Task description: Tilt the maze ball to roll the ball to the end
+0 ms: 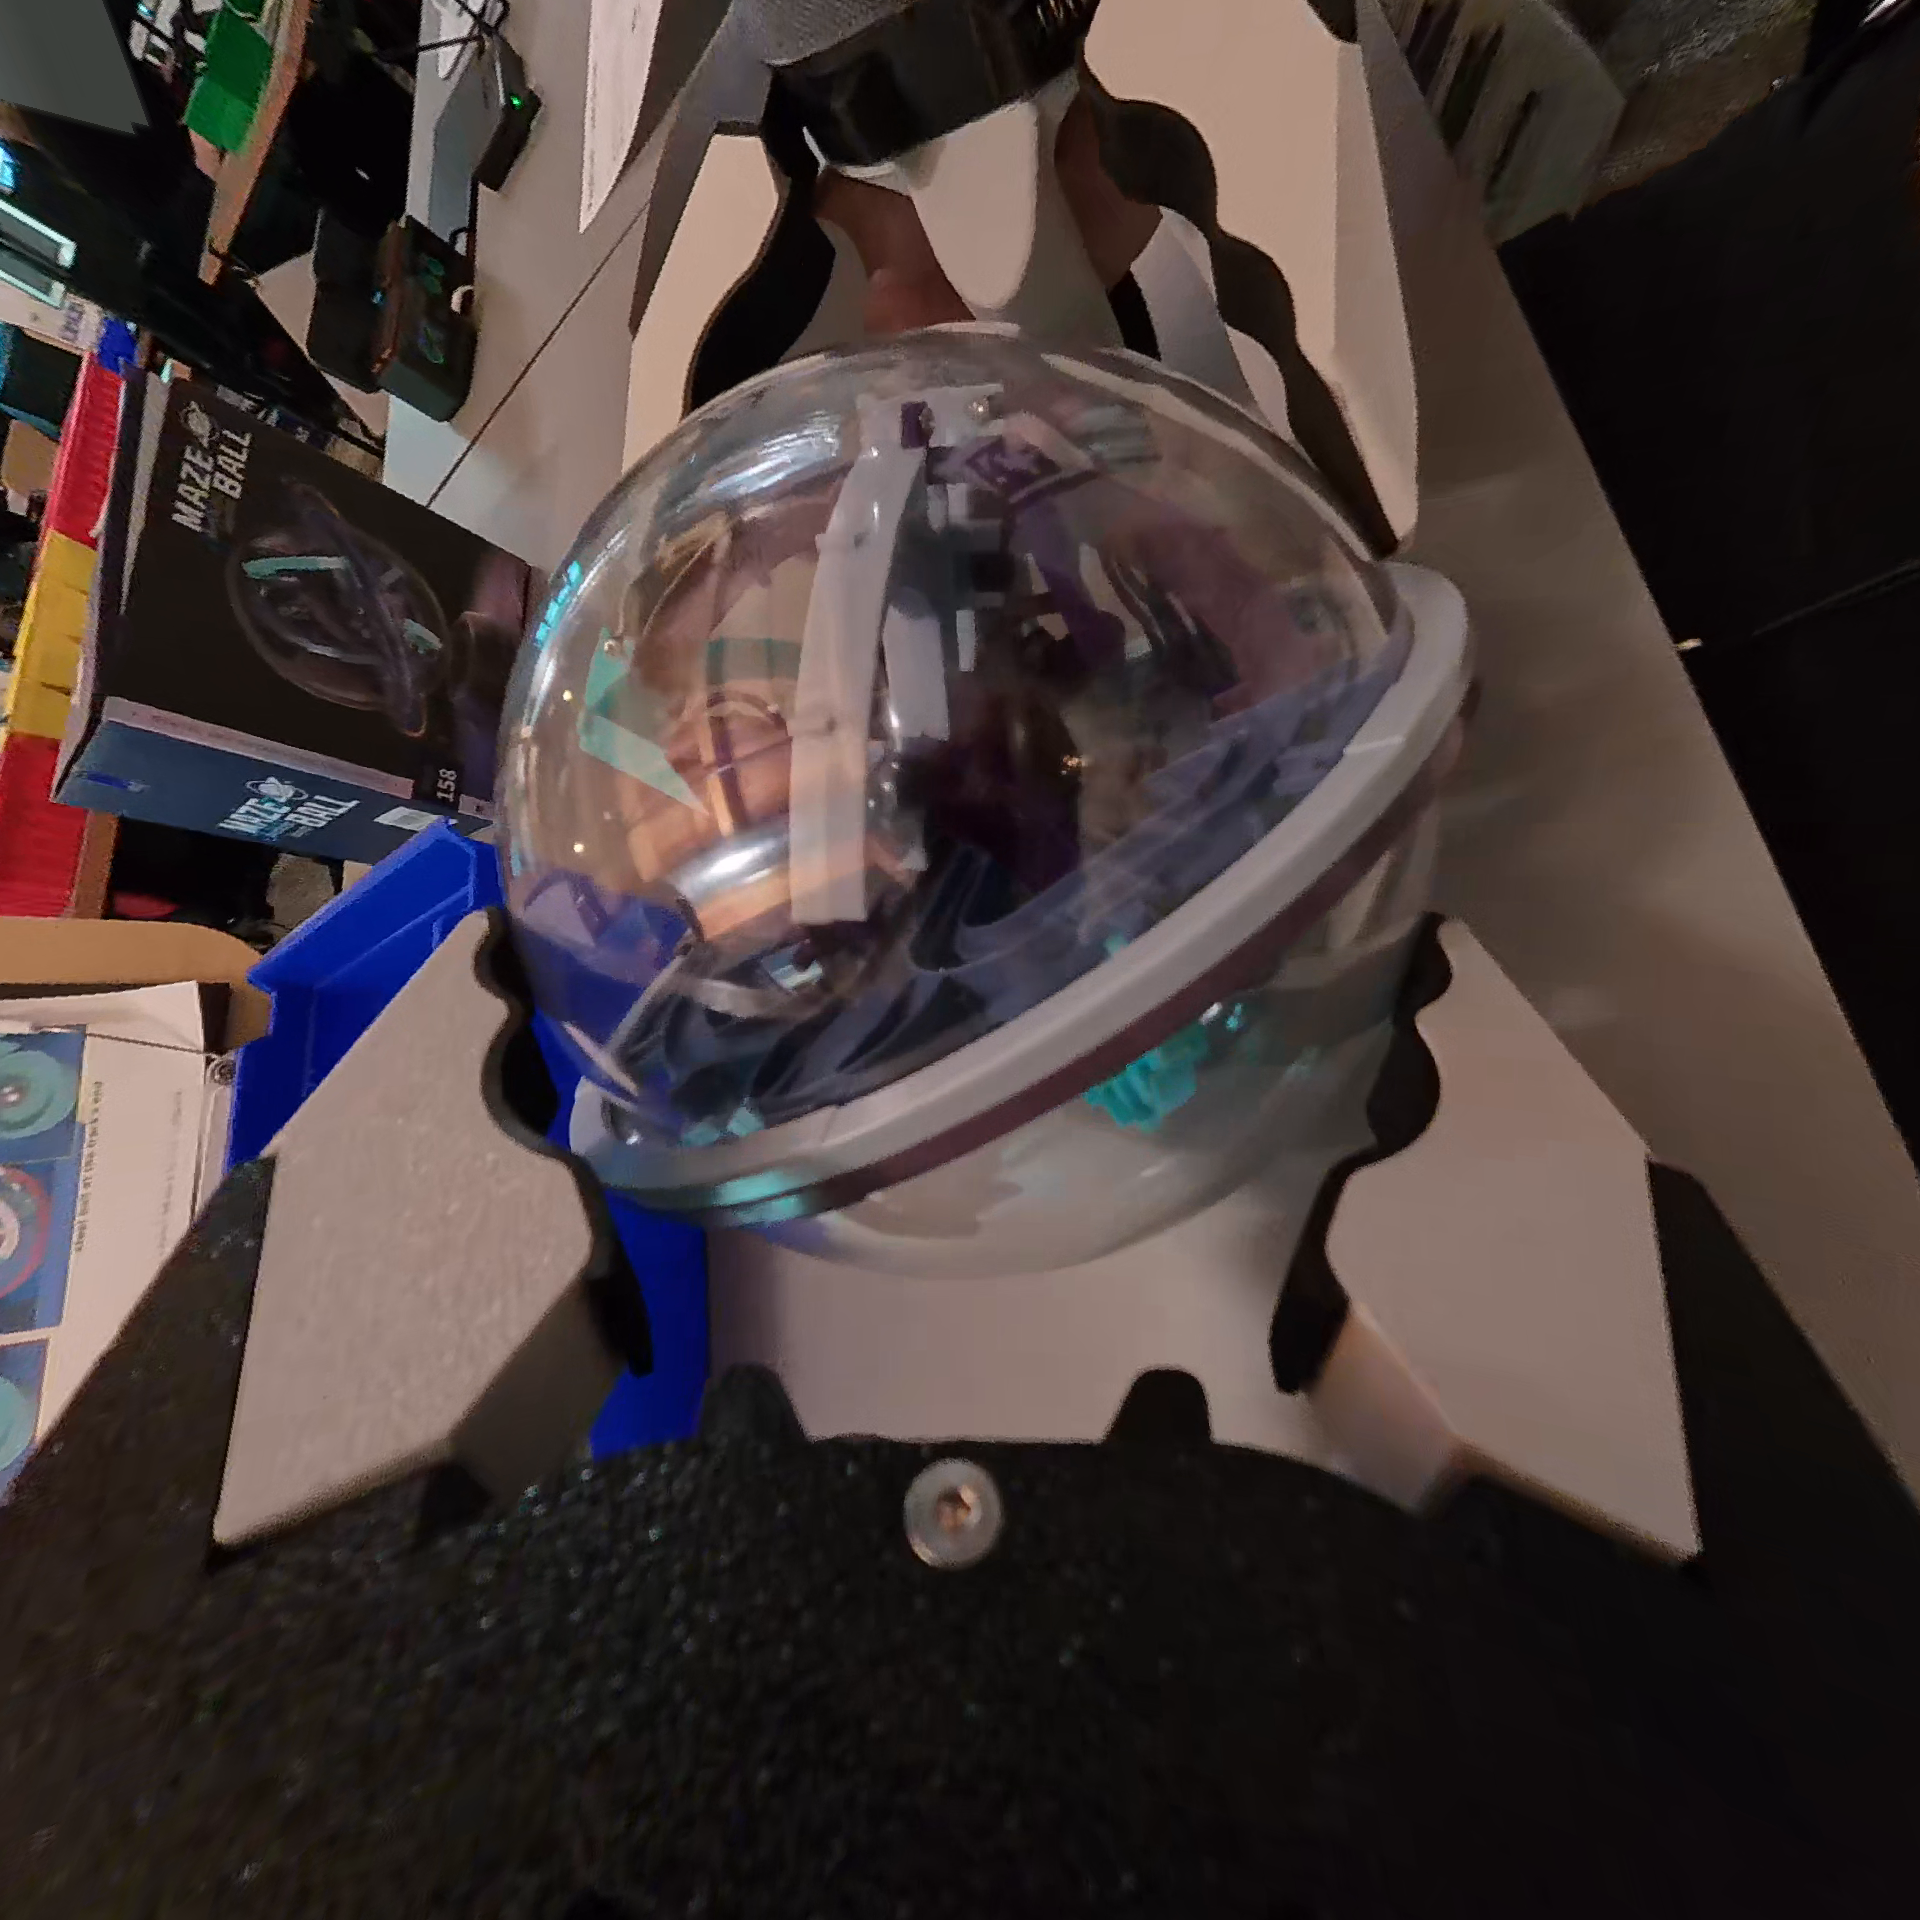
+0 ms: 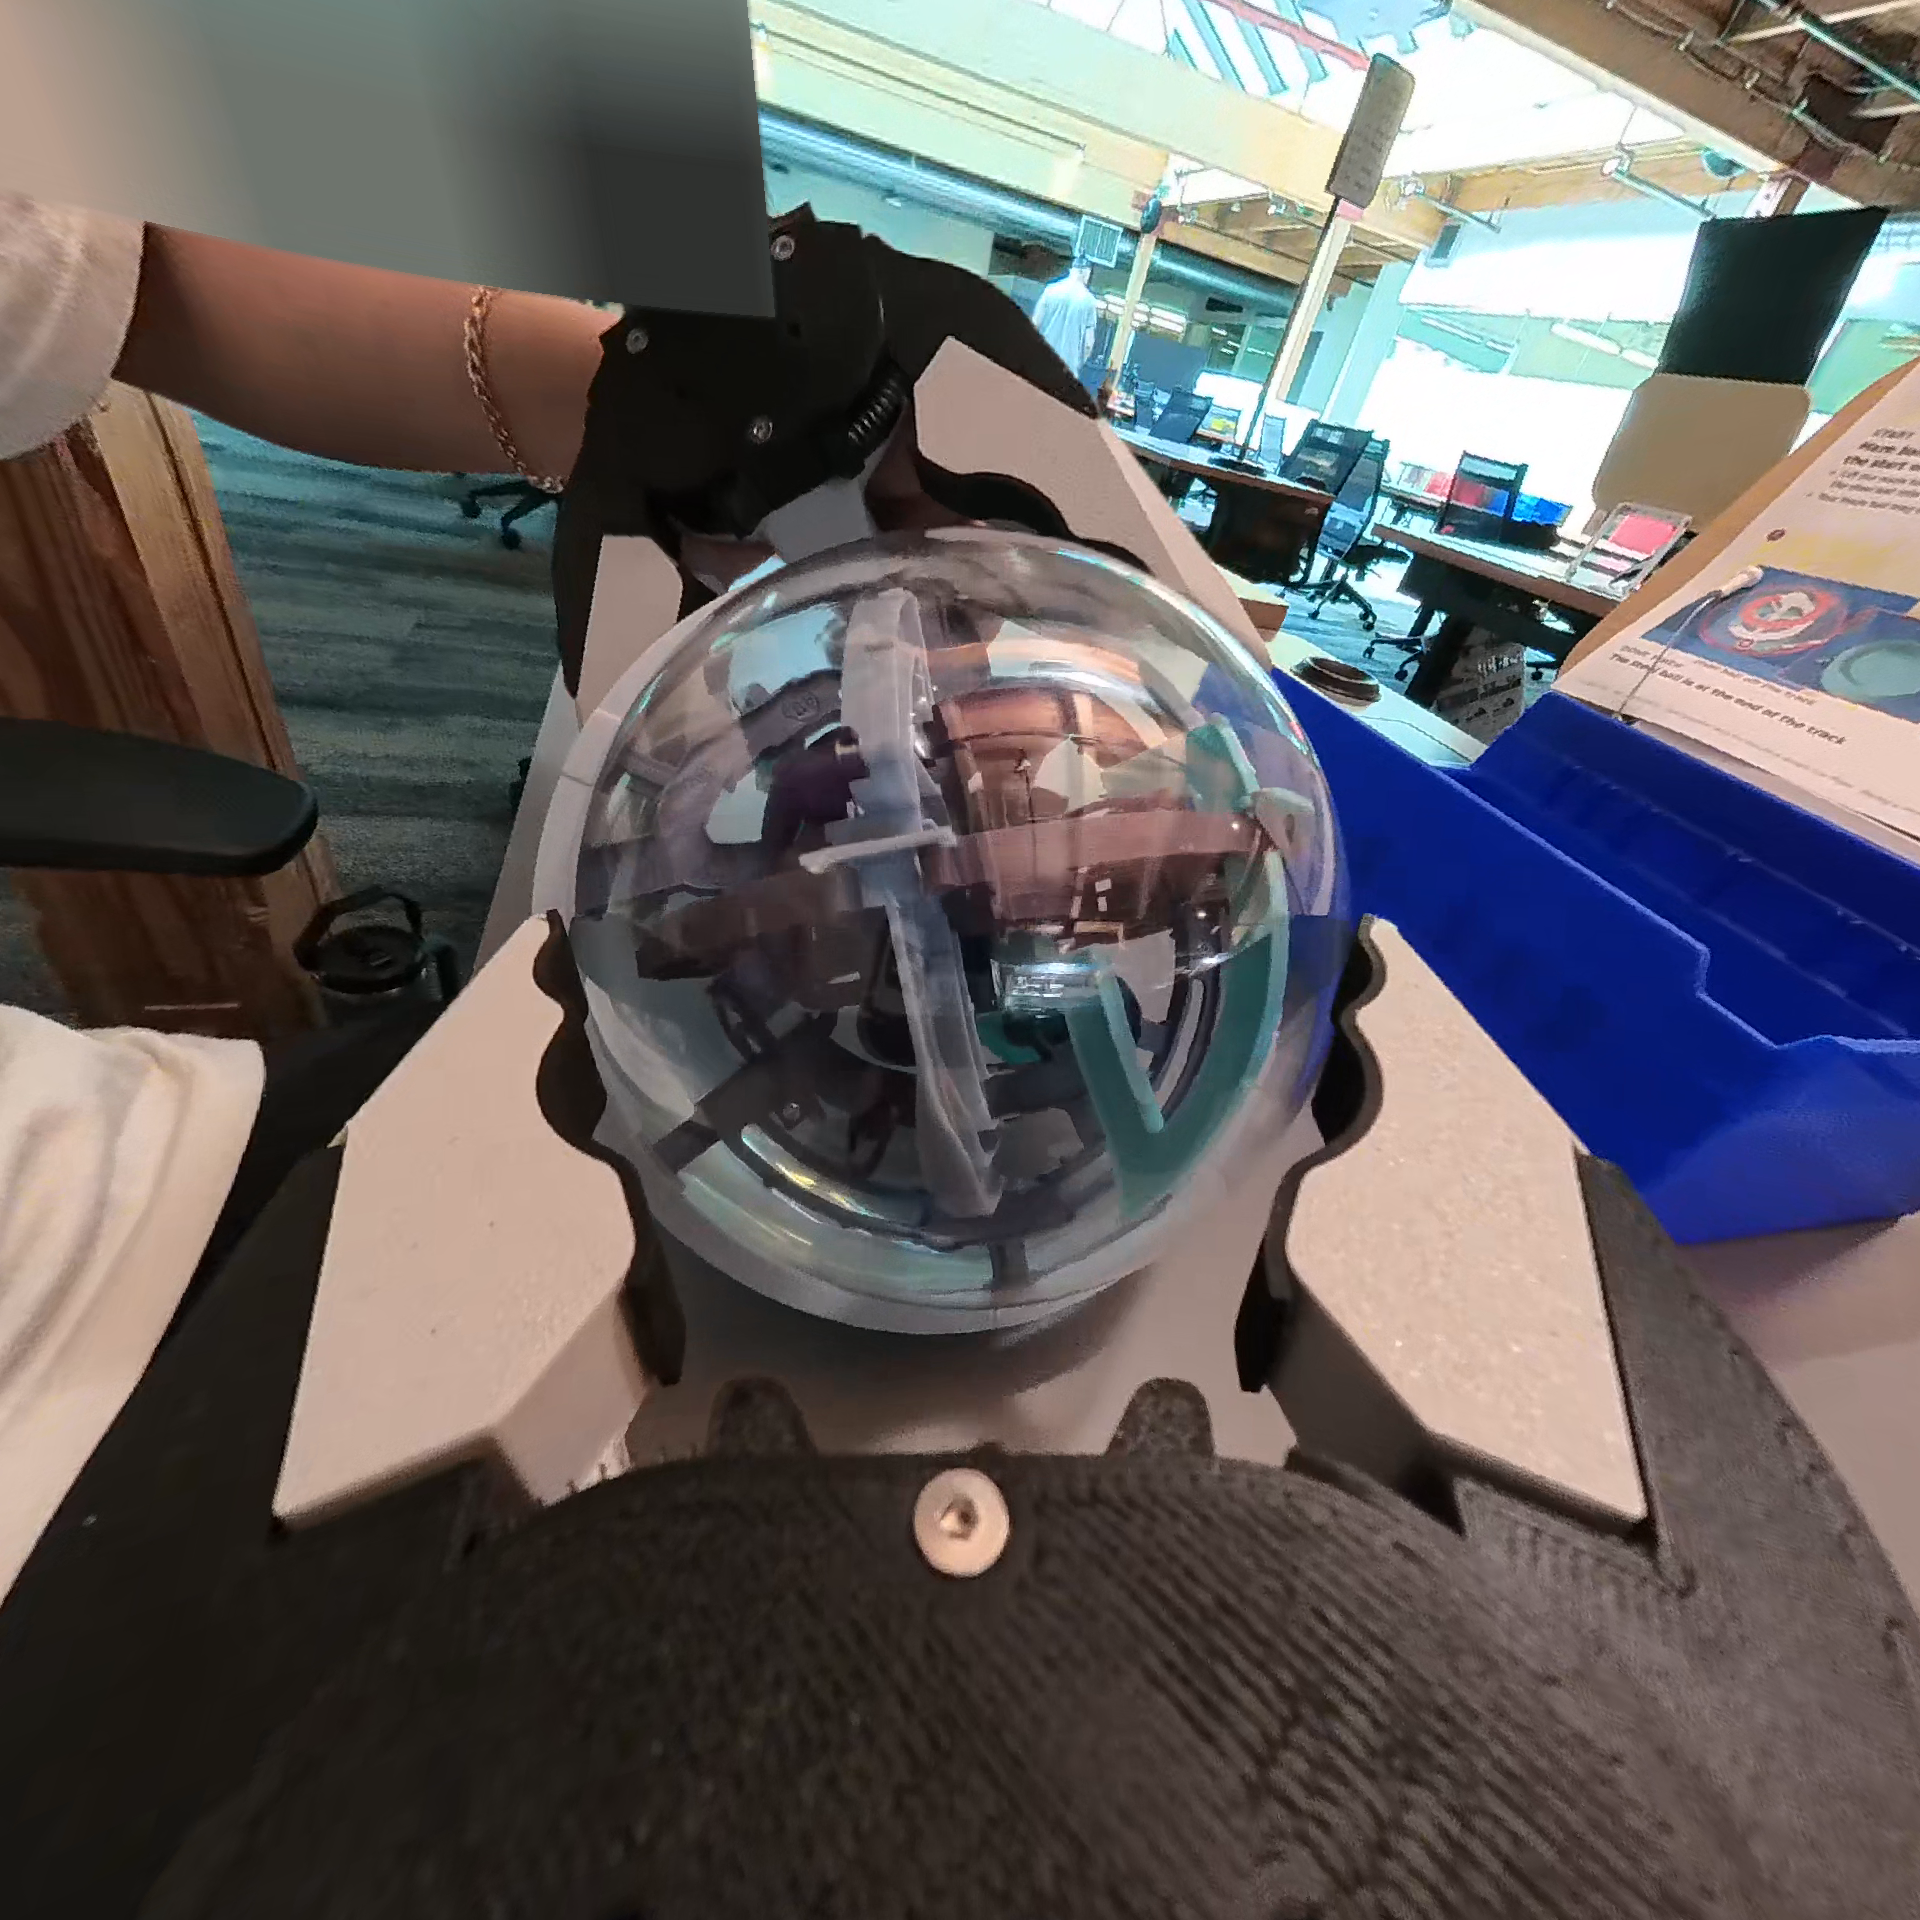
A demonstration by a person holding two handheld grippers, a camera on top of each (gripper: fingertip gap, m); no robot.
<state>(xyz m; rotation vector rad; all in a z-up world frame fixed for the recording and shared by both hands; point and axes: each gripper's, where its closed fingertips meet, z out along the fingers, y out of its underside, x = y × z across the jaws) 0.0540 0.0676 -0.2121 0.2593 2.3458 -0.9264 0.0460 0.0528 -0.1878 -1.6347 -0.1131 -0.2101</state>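
Note:
The maze ball (image 1: pixel 966 727) is a clear sphere with white, purple and teal tracks inside and a white band around its middle. It is held up between both grippers, which face each other. My left gripper (image 1: pixel 961 935) is shut on its sides. My right gripper (image 2: pixel 956 925) is shut on the ball (image 2: pixel 935 831) from the opposite side. The right gripper shows beyond the ball in the left wrist view (image 1: pixel 1039 239), and the left gripper shows beyond it in the right wrist view (image 2: pixel 831 468). I cannot pick out the small rolling ball inside.
A blue bin (image 2: pixel 1662 935) stands beside the ball on the white table (image 1: pixel 1558 727); it also shows in the left wrist view (image 1: pixel 353 997). The toy's dark box (image 1: pixel 281 623) and a printed sheet (image 2: pixel 1766 675) stand behind it. A person's forearm (image 2: pixel 312 353) and a chair armrest (image 2: pixel 156 790) are at the left.

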